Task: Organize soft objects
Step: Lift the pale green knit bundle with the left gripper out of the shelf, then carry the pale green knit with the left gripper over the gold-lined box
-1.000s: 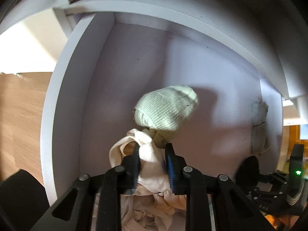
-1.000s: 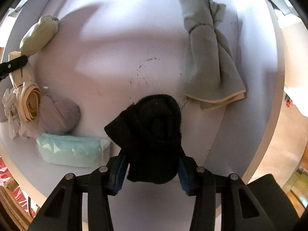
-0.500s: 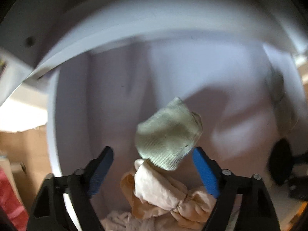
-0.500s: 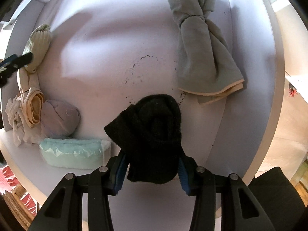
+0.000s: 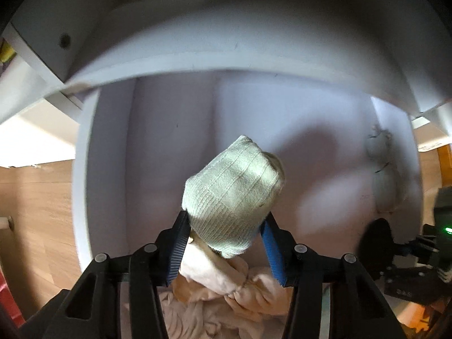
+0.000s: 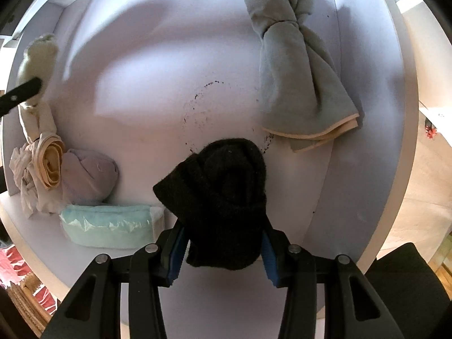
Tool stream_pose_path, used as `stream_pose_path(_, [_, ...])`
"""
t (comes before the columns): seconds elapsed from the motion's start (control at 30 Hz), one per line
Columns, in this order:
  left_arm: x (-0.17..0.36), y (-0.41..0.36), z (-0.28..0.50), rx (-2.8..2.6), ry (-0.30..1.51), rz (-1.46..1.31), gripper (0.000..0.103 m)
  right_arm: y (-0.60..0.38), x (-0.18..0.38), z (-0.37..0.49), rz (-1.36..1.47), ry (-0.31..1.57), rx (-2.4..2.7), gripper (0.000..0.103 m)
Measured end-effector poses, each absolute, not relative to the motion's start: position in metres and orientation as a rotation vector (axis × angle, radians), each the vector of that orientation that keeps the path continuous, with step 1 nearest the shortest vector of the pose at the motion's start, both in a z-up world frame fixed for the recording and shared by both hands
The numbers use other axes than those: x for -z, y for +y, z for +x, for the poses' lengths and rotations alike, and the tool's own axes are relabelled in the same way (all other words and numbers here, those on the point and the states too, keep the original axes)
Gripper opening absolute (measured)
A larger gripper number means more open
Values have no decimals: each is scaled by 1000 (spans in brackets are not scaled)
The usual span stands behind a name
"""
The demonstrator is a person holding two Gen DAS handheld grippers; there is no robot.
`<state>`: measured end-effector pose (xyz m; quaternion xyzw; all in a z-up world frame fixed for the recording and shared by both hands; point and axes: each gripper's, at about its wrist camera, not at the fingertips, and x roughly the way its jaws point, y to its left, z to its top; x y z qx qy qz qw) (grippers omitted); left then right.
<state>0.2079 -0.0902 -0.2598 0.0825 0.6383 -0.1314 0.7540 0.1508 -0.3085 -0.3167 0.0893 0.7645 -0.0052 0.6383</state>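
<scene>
My left gripper (image 5: 224,243) is shut on a pale green knit sock roll (image 5: 234,197), inside a white shelf compartment above a cream knotted cloth (image 5: 223,288). The same roll shows at the far left of the right wrist view (image 6: 36,59). My right gripper (image 6: 223,243) is shut on a black rolled sock (image 6: 223,197), held over the shelf floor. A knotted grey-green towel (image 6: 296,70) lies at the back right.
A lilac cloth ball (image 6: 87,178), a cream rolled cloth (image 6: 50,161) and a mint pack in plastic (image 6: 110,228) lie at the left of the shelf floor (image 6: 169,70). The shelf's side wall (image 5: 84,169) stands left; its top board (image 5: 226,42) hangs overhead.
My left gripper let go of the cream cloth, opened wide, moved forward and closed on the pale green sock roll. The right gripper kept hold of the black sock and barely moved.
</scene>
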Motion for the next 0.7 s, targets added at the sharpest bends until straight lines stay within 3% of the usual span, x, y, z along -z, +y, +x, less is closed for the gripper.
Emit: stream_pose_path(0.7, [118,-140,127,585,1218,336,51,-310,315,156,294,1718,37,47])
